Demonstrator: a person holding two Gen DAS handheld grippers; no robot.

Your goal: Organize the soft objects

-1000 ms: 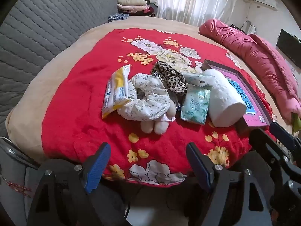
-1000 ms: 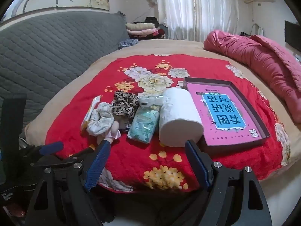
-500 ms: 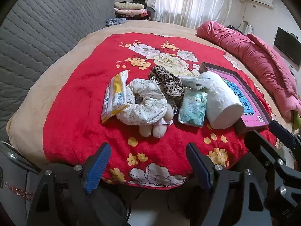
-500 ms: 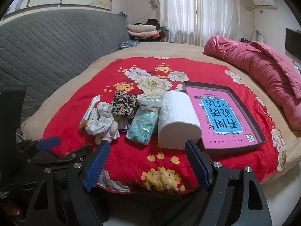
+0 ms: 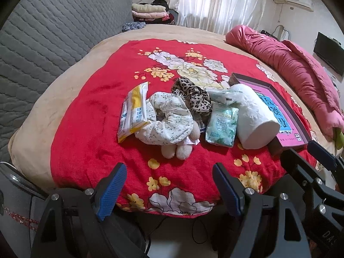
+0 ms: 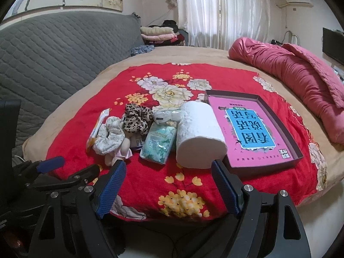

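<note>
A heap of soft things lies on the red flowered blanket (image 5: 86,129): a yellow-and-white tissue pack (image 5: 134,110), a floral scrunchie (image 5: 169,121) on a small plush toy (image 5: 178,150), a leopard scrunchie (image 5: 192,95), a green tissue pack (image 5: 222,125), a white wipes pack (image 5: 221,95) and a white paper roll (image 5: 254,119). The roll (image 6: 198,132) leans against a dark shallow box (image 6: 296,148) with a pink card inside. My left gripper (image 5: 169,191) and right gripper (image 6: 168,190) hang open and empty off the bed's near edge.
A rolled pink quilt (image 6: 296,79) lies along the right side of the bed. A grey quilted headboard (image 6: 53,51) stands at the left. Folded clothes (image 6: 159,33) are stacked at the back by the white curtains (image 6: 221,13). A black cable (image 5: 197,234) lies on the floor below.
Both grippers have drawn back and tilted upward, so the heap sits lower in view and more of the room shows. Nothing on the bed has moved.
</note>
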